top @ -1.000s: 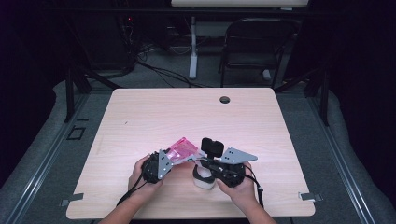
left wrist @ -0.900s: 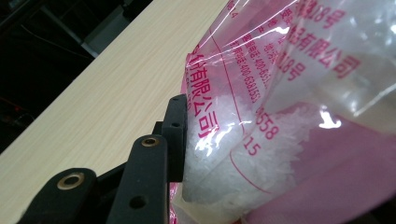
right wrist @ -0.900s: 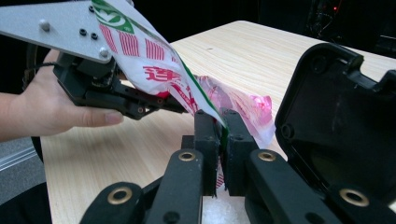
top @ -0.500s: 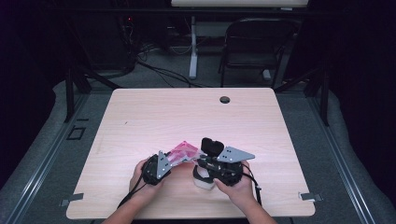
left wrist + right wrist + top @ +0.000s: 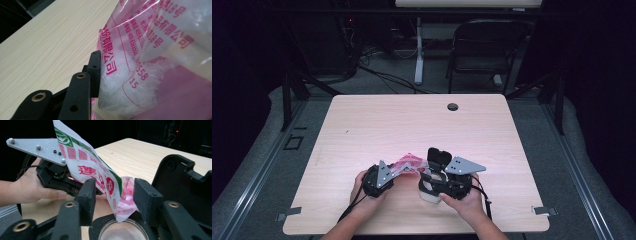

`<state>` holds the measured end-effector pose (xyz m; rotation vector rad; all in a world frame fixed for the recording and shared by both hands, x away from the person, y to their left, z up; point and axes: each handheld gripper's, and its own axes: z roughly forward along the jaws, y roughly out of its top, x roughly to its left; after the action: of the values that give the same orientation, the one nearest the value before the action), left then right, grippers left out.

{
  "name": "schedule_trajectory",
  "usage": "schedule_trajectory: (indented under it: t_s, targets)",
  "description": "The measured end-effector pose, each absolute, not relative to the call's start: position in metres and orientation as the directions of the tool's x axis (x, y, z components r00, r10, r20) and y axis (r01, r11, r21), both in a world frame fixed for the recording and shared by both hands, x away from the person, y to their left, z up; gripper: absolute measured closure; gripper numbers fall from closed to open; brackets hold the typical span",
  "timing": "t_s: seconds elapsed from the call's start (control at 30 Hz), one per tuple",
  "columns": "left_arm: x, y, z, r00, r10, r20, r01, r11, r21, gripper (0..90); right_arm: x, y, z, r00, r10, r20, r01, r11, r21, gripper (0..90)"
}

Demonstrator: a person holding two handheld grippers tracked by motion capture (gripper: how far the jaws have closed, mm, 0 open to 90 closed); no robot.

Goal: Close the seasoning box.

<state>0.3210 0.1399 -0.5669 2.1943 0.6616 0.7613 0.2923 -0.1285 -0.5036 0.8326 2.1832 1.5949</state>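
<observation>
Pink printed bag of white crystals held above the wooden surface, left tool pinching its side, bag mouth hanging over a clear jar with black lid, right tool jaws just spreading, bag tip loose between them

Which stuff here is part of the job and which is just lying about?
In the job:
- bag of white crystals, held by the left tongs
- glass jar under the bag's corner
- open black lid
- right tongs, open around the bag

Lying about:
- chair
- floor cables
</observation>
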Motion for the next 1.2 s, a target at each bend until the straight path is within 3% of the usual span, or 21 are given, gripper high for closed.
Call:
schedule_trajectory:
  t_s: [0.17, 1.2]
  targets:
    - [0.323, 0.141, -0.568, 0.698, 0.653, 0.295, 0.240, -0.601, 0.763, 68.8, 0.293, -0.129, -0.504, -0.779, 0.622, 0.083, 0.263, 0.203, 0.943, 48.2]
    - [0.335, 0.165, -0.563, 0.708, 0.700, 0.096, 0.323, -0.442, 0.837, 69.3, 0.294, -0.139, -0.505, -0.780, 0.619, 0.095, 0.264, 0.188, 0.946, 47.5]
